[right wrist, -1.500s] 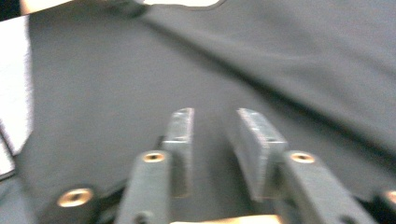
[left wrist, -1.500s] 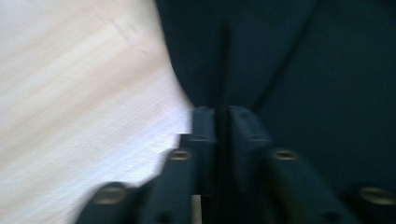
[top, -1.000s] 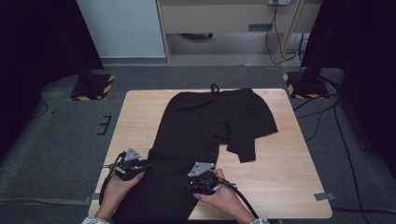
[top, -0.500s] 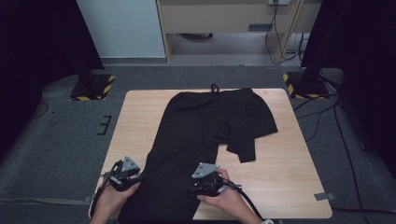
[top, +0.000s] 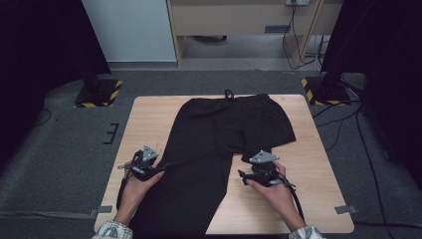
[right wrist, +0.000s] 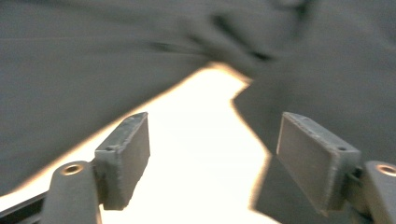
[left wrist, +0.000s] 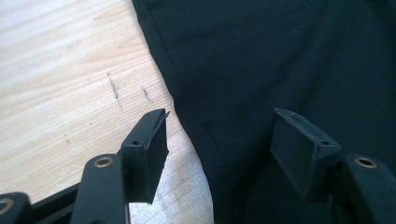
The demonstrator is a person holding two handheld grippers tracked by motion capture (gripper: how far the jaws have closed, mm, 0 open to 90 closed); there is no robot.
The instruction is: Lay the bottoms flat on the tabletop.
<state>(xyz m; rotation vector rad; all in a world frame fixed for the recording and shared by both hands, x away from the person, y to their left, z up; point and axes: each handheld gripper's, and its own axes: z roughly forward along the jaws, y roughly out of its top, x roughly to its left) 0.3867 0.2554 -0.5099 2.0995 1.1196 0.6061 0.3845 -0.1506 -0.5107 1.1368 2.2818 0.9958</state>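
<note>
Trousers [top: 219,144] lie flat on the tabletop [top: 149,124]. Left gripper [left wrist: 219,149] fingers [left wrist: 149,149], just opening, straddle their edge, released. Right gripper [right wrist: 212,158] fingers [right wrist: 308,158], also just opening, hang released beside the folded leg.

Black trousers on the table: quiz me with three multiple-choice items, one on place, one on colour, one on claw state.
1. Where does the waistband of the black trousers lie?
A. far table edge
B. near edge
C. on the floor

2. What colour is the table top?
A. white
B. light wood
C. blue

3. How does the left claw stand?
A. shut on cloth
B. open over the trouser edge
C. shut, nothing held

Answers: 1 A, the drawstring loop sits at the far edge; 2 B, wood grain shows; 3 B, the pads stand apart, having just been opening.
</note>
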